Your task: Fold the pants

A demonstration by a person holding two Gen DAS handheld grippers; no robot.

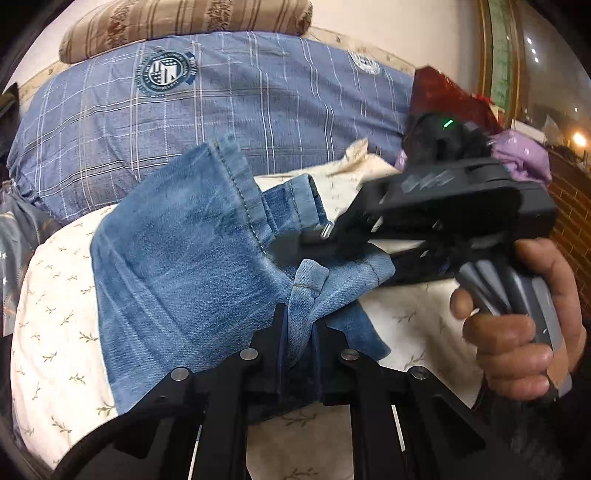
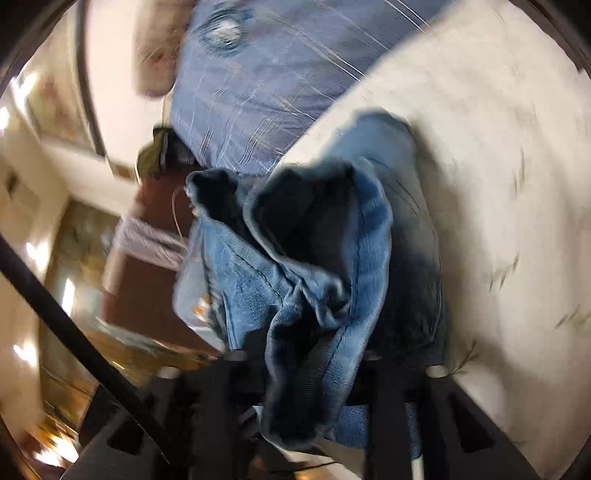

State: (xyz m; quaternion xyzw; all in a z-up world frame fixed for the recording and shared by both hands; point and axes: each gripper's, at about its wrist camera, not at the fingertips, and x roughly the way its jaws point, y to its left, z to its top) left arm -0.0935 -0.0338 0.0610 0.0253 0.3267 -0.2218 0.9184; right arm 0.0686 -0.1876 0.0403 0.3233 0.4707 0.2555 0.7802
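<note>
Denim, faded blue jeans (image 1: 177,273) on the white leaf-print bedsheet (image 1: 55,332): soft, weighty, best held by hems; left gripper (image 1: 299,332) clamped on a fold, right gripper (image 1: 295,240) parted around cloth.

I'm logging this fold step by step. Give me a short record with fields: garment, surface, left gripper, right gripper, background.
garment: blue jeans, bunched, partly lifted
surface: white leaf-print sheet
left gripper: shut on a fold of denim
right gripper: at the hem, denim between its jaws; grip unclear
background: blue plaid bedding, striped pillow
</note>
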